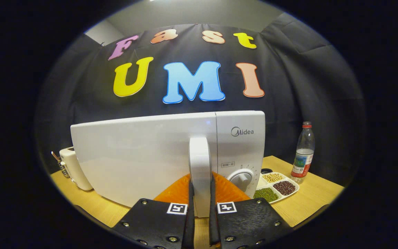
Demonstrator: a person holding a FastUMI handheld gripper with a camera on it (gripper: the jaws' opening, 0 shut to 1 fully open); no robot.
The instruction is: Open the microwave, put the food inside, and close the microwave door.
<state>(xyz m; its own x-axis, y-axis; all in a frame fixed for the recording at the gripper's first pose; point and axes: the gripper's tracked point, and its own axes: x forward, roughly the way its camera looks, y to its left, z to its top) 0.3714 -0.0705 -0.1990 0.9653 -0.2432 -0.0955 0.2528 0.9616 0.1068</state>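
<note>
White microwave [143, 155] on a pale wood-grain table [309, 204].
At lower right, a clear bottle [303, 154] with red cap; white tray [290, 194] holding green, dark red and tan beans. Cream toaster [76, 169] at left. Gripper [201, 204] fingers clamp the white door handle [199, 166].

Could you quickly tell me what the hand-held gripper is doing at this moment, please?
Hand-held gripper: closed on the microwave door handle, one finger pressing each side of it; the microwave door looks shut.
</note>
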